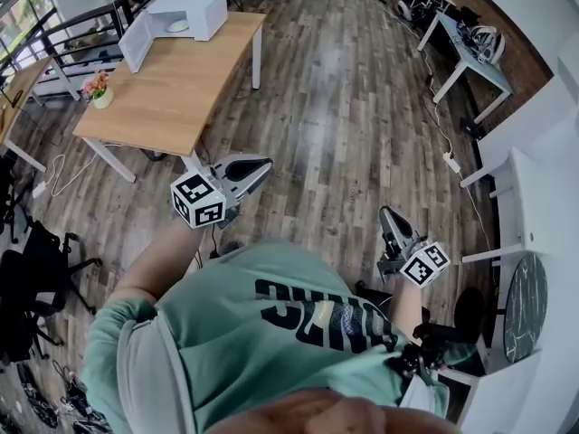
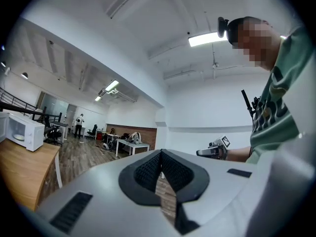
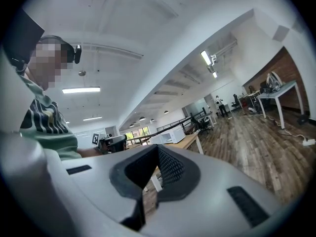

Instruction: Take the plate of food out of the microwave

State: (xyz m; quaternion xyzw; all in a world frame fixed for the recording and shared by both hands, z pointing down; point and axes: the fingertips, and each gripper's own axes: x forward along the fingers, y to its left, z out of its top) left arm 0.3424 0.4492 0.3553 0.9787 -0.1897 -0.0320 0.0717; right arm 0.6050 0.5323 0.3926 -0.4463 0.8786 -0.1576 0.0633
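left gripper (image 2: 161,158): ribbed jaws together | boxy white microwave (image 1: 201,12) | wooden table (image 1: 172,93)

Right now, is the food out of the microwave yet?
Not yet. Done: the microwave on the wooden table already has its door open. In hand: nothing; the left tool and right tool are both shut and empty, well away from the table. Left: walk over, grip what looks like the plate inside, and lift it out.
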